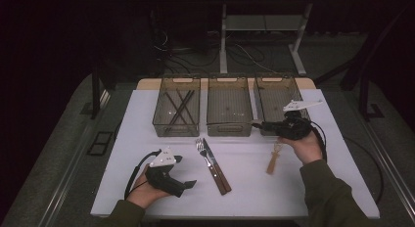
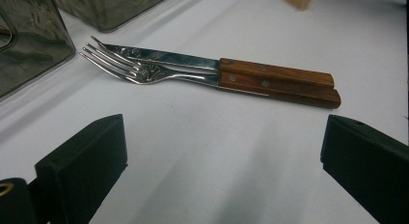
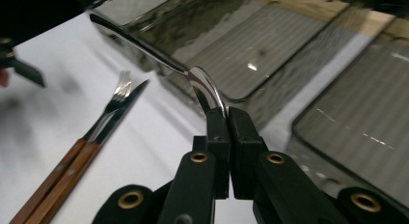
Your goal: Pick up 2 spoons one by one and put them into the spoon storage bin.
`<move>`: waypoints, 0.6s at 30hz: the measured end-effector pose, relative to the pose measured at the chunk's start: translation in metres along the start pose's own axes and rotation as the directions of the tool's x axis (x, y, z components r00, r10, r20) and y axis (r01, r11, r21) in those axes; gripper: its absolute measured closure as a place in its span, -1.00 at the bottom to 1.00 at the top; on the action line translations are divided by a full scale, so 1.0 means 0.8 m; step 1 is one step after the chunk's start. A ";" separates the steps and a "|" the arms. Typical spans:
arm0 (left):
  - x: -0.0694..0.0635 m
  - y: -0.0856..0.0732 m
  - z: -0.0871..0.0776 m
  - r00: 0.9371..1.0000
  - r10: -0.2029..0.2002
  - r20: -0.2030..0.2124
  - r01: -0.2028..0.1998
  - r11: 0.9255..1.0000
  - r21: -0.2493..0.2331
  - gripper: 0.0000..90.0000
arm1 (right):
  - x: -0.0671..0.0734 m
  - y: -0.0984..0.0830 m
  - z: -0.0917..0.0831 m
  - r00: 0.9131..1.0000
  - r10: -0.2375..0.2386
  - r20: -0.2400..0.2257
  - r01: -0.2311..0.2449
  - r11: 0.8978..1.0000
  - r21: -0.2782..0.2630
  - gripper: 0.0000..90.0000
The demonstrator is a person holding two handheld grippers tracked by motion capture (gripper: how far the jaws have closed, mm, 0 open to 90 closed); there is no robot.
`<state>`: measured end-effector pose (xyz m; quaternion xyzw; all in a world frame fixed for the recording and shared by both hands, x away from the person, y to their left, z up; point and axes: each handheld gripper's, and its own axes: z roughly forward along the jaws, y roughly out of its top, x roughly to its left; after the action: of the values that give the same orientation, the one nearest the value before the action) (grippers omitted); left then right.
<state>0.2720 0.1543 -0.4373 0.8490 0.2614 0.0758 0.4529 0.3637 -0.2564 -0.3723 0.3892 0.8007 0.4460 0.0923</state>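
My right gripper (image 3: 226, 113) is shut on the bowl end of a metal spoon (image 3: 200, 81), whose thin handle reaches away over the front of the middle bin (image 3: 270, 45). In the high view this gripper (image 1: 255, 124) hangs just in front of the bins at the right. My left gripper (image 1: 185, 171) rests near the table's front left, jaws wide open with nothing between them. It (image 2: 222, 156) faces a fork (image 2: 144, 72) and a knife (image 2: 164, 57) with wooden handles, lying side by side at mid-table (image 1: 214, 164).
Three smoky plastic bins stand in a row at the back: the left bin (image 1: 161, 120) holds several dark sticks, then the middle bin (image 1: 229, 130) and the right bin (image 1: 266, 85). A pale wooden utensil (image 1: 273, 159) lies under my right hand. The white table (image 1: 254, 197) is bare in front.
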 end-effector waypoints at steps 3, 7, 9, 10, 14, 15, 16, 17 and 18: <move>0.000 0.000 0.000 1.000 0.001 0.000 -0.001 1.000 0.002 -0.96 | -0.006 0.003 -0.002 0.999 0.016 0.034 -0.015 1.000 -0.020 0.95; 0.000 0.000 0.001 1.000 0.000 0.000 0.000 1.000 0.003 -0.97 | -0.013 0.008 0.000 0.995 0.048 0.088 -0.046 0.999 -0.030 0.95; 0.000 0.000 0.001 1.000 0.000 0.002 0.000 1.000 0.003 -0.97 | -0.017 0.011 0.002 0.992 0.065 0.108 -0.061 0.998 -0.035 0.95; 0.000 0.000 0.001 1.000 0.000 0.002 0.000 1.000 0.004 -0.96 | -0.018 0.013 0.004 0.990 0.071 0.121 -0.067 0.997 -0.036 0.95; 0.000 0.000 0.001 1.000 0.001 0.003 -0.001 1.000 0.002 -0.97 | -0.022 0.022 0.012 0.983 0.095 0.156 -0.089 0.995 -0.046 0.95; 0.000 0.000 0.001 1.000 0.001 0.004 -0.001 1.000 0.002 -0.96 | -0.024 0.024 0.014 0.981 0.097 0.166 -0.089 0.995 -0.050 0.95; 0.000 0.000 0.001 1.000 0.001 0.004 -0.001 1.000 0.002 -0.96 | -0.024 0.026 0.016 0.978 0.103 0.179 -0.096 0.994 -0.051 0.95; 0.000 0.000 0.001 1.000 0.001 0.005 -0.001 1.000 0.002 -0.97 | -0.025 0.029 0.018 0.976 0.105 0.189 -0.098 0.994 -0.049 0.95; 0.000 0.000 0.001 1.000 0.001 0.005 -0.001 1.000 0.001 -0.96 | -0.025 0.031 0.021 0.973 0.113 0.203 -0.105 0.993 -0.050 0.95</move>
<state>0.2718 0.1539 -0.4376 0.8495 0.2600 0.0738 0.4532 0.3994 -0.2523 -0.3664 0.4746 0.7555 0.4232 0.1574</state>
